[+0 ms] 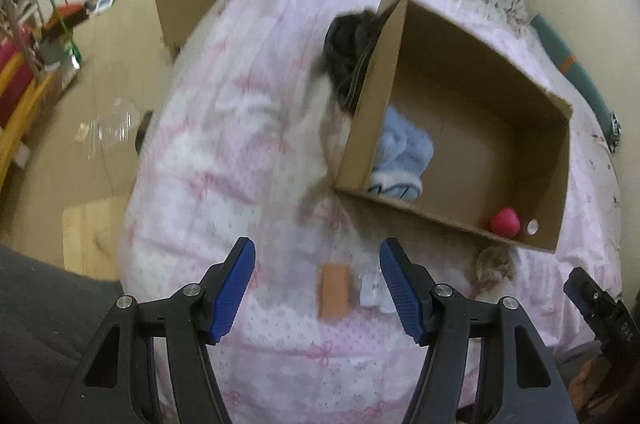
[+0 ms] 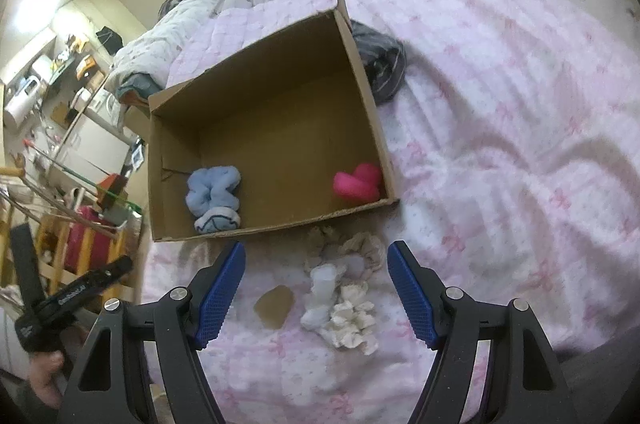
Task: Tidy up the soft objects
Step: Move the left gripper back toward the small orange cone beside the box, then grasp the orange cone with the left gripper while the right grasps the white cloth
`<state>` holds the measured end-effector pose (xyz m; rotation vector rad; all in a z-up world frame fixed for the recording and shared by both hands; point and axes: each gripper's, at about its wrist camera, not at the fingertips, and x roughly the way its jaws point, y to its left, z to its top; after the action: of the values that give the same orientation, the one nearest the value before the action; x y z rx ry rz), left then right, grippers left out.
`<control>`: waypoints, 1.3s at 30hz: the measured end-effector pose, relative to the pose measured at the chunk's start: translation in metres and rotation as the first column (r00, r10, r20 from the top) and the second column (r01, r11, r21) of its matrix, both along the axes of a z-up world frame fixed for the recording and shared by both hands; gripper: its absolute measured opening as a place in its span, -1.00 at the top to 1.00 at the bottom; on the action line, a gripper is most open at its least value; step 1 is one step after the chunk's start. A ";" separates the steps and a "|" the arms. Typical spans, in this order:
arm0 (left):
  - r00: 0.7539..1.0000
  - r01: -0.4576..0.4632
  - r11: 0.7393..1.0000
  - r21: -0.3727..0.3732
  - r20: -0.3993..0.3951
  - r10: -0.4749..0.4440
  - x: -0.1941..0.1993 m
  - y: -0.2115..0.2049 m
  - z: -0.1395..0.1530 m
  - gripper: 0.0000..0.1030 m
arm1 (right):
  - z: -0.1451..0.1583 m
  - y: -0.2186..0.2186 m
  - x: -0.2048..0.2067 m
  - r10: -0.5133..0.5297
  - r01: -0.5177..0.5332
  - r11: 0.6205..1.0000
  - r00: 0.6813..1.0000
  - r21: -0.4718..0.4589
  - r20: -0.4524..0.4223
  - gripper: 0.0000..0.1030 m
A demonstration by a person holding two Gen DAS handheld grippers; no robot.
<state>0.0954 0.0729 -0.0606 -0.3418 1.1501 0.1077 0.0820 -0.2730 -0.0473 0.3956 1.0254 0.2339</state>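
Both claws, left claw (image 1: pixel 317 286) and right claw (image 2: pixel 316 288), hang spread and empty above the bed (image 2: pixel 500 144), cardboard box (image 2: pixel 272 128) holding a blue cloth (image 2: pixel 214 192) and pink toy (image 2: pixel 358 182).

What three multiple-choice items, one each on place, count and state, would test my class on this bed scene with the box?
1. Where is the dark bundle?
A. inside the box
B. on the quilt beside the box
C. on the floor

2. How many soft things lie inside the box?
A. two
B. four
C. none

3. How are the right hand-held gripper's jaws?
A. shut on a sock
B. shut on nothing
C. open

Key: 1 B, the dark bundle lies on the quilt against the outside of the box. 2 A, only the blue cloth and the pink toy are inside. 3 C, the right hand-held gripper has its jaws spread wide and empty.
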 end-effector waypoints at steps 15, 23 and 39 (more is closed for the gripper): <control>0.956 0.006 0.993 -0.114 -0.291 -0.039 0.018 -0.016 -0.083 0.54 | -0.010 0.004 0.005 0.005 -0.004 1.000 0.999 0.020 -0.053 -0.51; 0.946 0.047 0.983 -0.178 -0.309 -0.101 0.030 -0.035 -0.101 0.55 | -0.011 0.005 0.005 0.006 -0.005 1.000 0.998 0.012 -0.056 -0.51; 0.984 0.110 0.993 -0.034 -0.140 -0.114 0.004 -0.040 -0.035 0.90 | -0.014 -0.004 0.006 -0.031 0.032 0.999 0.996 0.002 -0.085 -0.51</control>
<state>0.0998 0.0330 -0.0953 -0.2950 1.3099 0.0181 0.0880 -0.2774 -0.0613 0.4275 1.1014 0.1920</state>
